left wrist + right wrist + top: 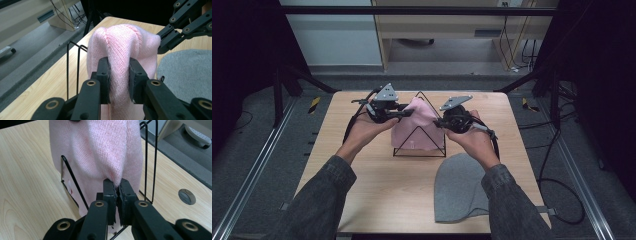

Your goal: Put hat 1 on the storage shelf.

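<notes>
High view, centre of the frame: both tools, left tool [404, 114] and right tool [438, 122], pinch the pink hat [414, 131] draped on the wire stand [419, 150]; next it probably needs tugging down evenly.

— What is carried by the wooden table [362, 180]?

— A black wire stand [419, 150] is set near the middle of the pale, square top, and a pink knitted beanie [414, 127] is draped over it.

— Is anything laid flat on the wood?

— A grey beanie [457, 187] is spread just beside the stand, toward the near edge. A round cable grommet [187, 196] is set into the top.
</notes>
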The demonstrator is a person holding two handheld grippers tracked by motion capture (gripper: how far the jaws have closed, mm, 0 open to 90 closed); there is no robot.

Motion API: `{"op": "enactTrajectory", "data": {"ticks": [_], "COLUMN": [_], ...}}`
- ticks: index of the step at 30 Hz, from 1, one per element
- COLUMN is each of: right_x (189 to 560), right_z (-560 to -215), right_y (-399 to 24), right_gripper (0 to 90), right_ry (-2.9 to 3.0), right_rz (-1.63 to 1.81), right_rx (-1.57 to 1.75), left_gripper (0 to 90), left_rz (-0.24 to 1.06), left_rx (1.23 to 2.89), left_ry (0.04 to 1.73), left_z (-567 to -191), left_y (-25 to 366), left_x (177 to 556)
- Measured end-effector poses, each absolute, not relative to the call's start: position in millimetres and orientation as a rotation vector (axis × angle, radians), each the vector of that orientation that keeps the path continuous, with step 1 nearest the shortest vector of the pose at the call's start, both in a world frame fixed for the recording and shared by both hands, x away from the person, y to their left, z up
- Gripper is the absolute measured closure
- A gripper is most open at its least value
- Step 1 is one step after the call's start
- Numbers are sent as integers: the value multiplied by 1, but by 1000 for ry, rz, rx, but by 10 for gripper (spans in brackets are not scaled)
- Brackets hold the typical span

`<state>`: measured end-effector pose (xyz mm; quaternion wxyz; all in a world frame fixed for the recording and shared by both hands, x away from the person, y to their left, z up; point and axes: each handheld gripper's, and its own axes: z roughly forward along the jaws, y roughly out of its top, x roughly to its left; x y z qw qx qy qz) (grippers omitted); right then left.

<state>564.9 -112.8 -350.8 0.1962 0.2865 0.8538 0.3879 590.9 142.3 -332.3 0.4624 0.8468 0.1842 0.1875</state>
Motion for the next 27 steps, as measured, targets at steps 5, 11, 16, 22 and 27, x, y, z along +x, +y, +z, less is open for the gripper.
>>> {"op": "enactTrajectory", "data": {"ticks": [5, 11, 16, 22, 27], "right_x": [563, 562, 563, 562, 562], "right_z": [-352, -353, -354, -356, -359], "right_y": [-112, -111, -112, -111, -111], "right_gripper": [858, 858, 858, 858, 859], "right_ry": [2398, 2399, 2400, 2407, 2412], "right_rz": [1084, 1094, 1088, 1086, 1079], "right_rx": [797, 794, 799, 795, 797], "left_gripper": [713, 668, 619, 612, 625], "left_rz": [456, 441, 421, 415, 407], "left_rx": [2078, 2059, 2044, 2041, 2031], "left_ry": [455, 463, 475, 490, 493], "left_z": [-336, -339, -342, -348, -354], "left_y": [143, 148, 153, 161, 165], "left_x": [588, 585, 581, 576, 573]}}
